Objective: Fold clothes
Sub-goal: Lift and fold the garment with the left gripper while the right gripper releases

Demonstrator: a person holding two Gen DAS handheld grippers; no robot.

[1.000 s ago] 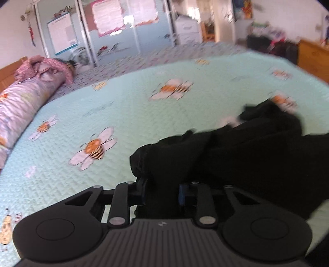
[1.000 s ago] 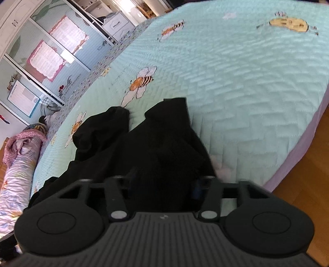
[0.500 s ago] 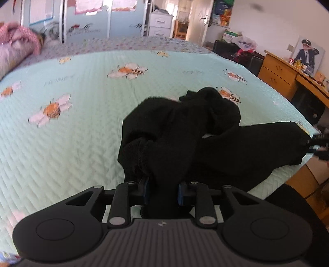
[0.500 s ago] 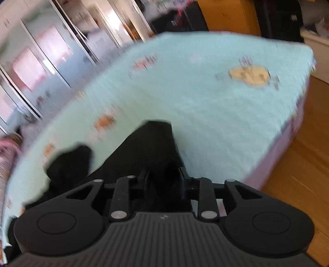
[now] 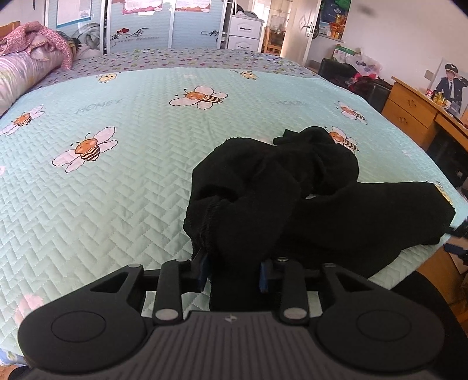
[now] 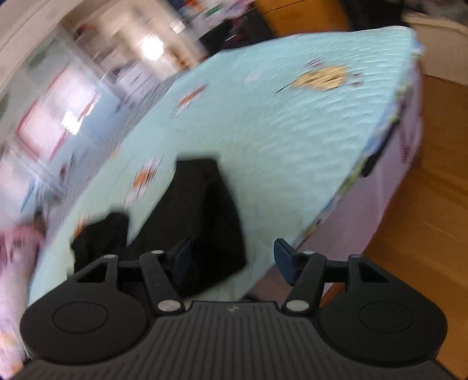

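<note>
A black garment lies crumpled on the mint quilt with bee prints, near the bed's right front corner. My left gripper has a bunched fold of it between its blue pads; the jaws are opening, and the cloth still fills the gap. In the blurred right wrist view, one flat end of the black garment rests on the quilt by the bed edge. My right gripper is opening wide. The cloth lies below its left finger and nothing is pinched.
A wooden dresser stands to the right of the bed. A floral bolster and pink bedding lie at the far left. Wardrobe doors line the back wall. Wooden floor drops off beyond the bed's lilac side.
My right gripper has let go of the black cloth and its jaws have spread wide while it swung sideways. The left gripper's jaws have widened slightly around the bunched fold.
</note>
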